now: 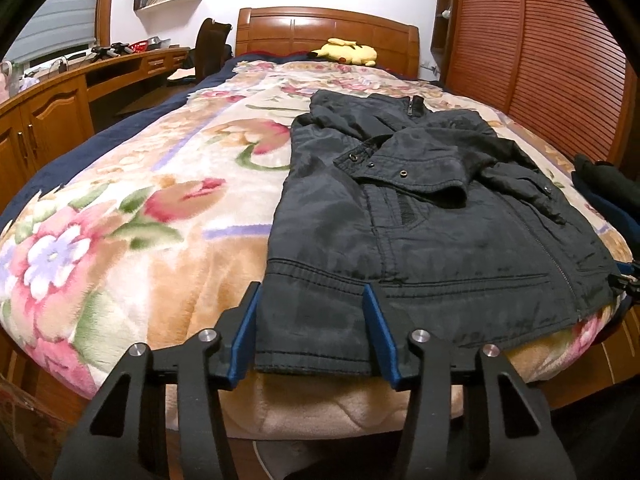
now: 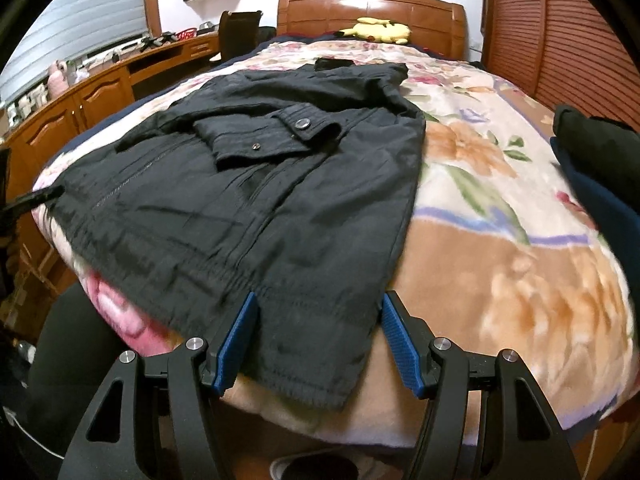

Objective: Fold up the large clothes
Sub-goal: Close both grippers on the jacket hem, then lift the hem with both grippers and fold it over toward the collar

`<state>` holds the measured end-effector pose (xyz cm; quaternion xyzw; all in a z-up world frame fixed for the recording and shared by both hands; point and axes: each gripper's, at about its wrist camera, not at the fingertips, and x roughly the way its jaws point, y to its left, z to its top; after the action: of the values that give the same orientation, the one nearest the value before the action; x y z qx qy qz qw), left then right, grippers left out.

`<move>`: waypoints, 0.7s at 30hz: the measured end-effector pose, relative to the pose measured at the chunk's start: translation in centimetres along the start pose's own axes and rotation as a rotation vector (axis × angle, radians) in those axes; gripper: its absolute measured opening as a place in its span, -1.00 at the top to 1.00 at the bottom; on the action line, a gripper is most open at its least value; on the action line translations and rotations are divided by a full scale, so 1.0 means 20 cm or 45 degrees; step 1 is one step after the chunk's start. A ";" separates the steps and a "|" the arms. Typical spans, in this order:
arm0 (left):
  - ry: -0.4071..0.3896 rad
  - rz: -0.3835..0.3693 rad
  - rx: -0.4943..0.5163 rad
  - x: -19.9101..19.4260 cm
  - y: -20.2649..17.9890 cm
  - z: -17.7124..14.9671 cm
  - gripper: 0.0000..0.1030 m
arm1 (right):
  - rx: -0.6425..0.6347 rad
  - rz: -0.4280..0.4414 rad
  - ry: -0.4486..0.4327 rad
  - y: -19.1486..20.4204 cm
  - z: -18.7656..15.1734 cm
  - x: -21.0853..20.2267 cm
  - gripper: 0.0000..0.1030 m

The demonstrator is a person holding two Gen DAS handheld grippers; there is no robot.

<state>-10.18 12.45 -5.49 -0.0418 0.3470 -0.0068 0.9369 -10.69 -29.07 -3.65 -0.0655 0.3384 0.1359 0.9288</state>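
Bedroom setting: a floral blanket covers the bed, headboard at 12 o'clock.

Left wrist view: the dark jacket lies flat at 1 o'clock, sleeves folded across its chest. The left gripper straddles the hem's left corner, jaws part-way apart, fabric between them; pad contact is not evident.

Right wrist view: the jacket spreads toward 11 o'clock. The right gripper stands fairly wide around the hem's right corner, not clamped.

Procedure: seat both corners deep between the pads, close firmly on all layers, then lift evenly toward the collar so the sleeves remain tucked.
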 end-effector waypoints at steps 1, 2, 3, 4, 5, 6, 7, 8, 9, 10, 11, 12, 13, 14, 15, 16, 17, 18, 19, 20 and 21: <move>-0.002 0.002 0.004 0.00 0.00 0.00 0.10 | -0.002 -0.001 0.003 0.00 0.00 0.00 -0.27; -0.005 0.003 0.006 -0.01 -0.01 0.00 0.18 | 0.001 0.004 0.007 0.00 0.00 0.01 -0.27; -0.008 0.006 0.008 -0.01 -0.01 0.00 0.22 | 0.006 0.012 0.007 0.00 0.01 0.01 -0.27; -0.012 0.010 0.008 -0.02 -0.01 0.00 0.33 | 0.009 0.019 0.010 -0.01 0.02 0.02 -0.26; -0.015 0.007 0.006 -0.02 0.00 0.00 0.44 | 0.009 0.023 0.009 -0.01 0.02 0.02 -0.25; -0.016 0.000 0.004 -0.03 0.00 0.00 0.49 | 0.009 0.027 0.006 -0.01 0.02 0.02 -0.19; -0.018 -0.014 0.006 -0.04 0.00 0.00 0.62 | 0.008 0.029 0.001 -0.01 0.02 0.02 -0.12; -0.019 -0.017 0.010 -0.04 0.00 0.00 0.69 | 0.005 0.033 -0.004 0.00 0.02 0.03 -0.07; -0.021 -0.022 0.018 -0.05 0.00 0.01 0.72 | -0.001 0.040 -0.009 0.00 0.02 0.03 0.05; -0.022 -0.024 0.024 -0.05 -0.01 0.01 0.77 | -0.009 0.045 -0.014 0.01 0.02 0.02 0.16; -0.028 -0.022 0.035 -0.06 -0.02 0.02 0.80 | -0.017 0.048 -0.022 0.01 0.02 0.02 0.22; -0.042 -0.020 0.038 -0.08 -0.02 0.02 0.81 | -0.018 0.054 -0.034 0.01 0.03 0.01 0.37; -0.067 -0.026 0.036 -0.11 -0.04 0.03 0.84 | -0.017 0.065 -0.045 0.00 0.03 0.00 0.50; -0.085 -0.032 0.034 -0.13 -0.04 0.05 0.85 | -0.019 0.071 -0.065 0.00 0.04 -0.02 0.55; -0.105 -0.037 0.035 -0.15 -0.05 0.06 0.85 | -0.019 0.071 -0.088 0.00 0.06 -0.05 0.63; -0.126 -0.041 0.037 -0.18 -0.06 0.08 0.85 | -0.018 0.068 -0.116 0.00 0.07 -0.08 0.67; -0.153 -0.048 0.042 -0.22 -0.07 0.10 0.86 | -0.020 0.067 -0.152 0.01 0.10 -0.11 0.68; -0.167 -0.053 0.045 -0.24 -0.08 0.11 0.86 | -0.018 0.067 -0.184 0.01 0.11 -0.14 0.71; -0.186 -0.057 0.049 -0.27 -0.09 0.13 0.86 | -0.010 0.069 -0.207 0.00 0.13 -0.17 0.72; -0.206 -0.061 0.059 -0.30 -0.10 0.15 0.86 | -0.005 0.069 -0.223 0.00 0.14 -0.18 0.73; -0.220 -0.065 0.064 -0.32 -0.11 0.16 0.87 | -0.003 0.066 -0.235 0.00 0.15 -0.20 0.74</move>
<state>-12.93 10.79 1.28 -0.0274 0.2634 -0.0360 0.9636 -11.72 -29.26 1.26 -0.0451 0.2528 0.1658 0.9521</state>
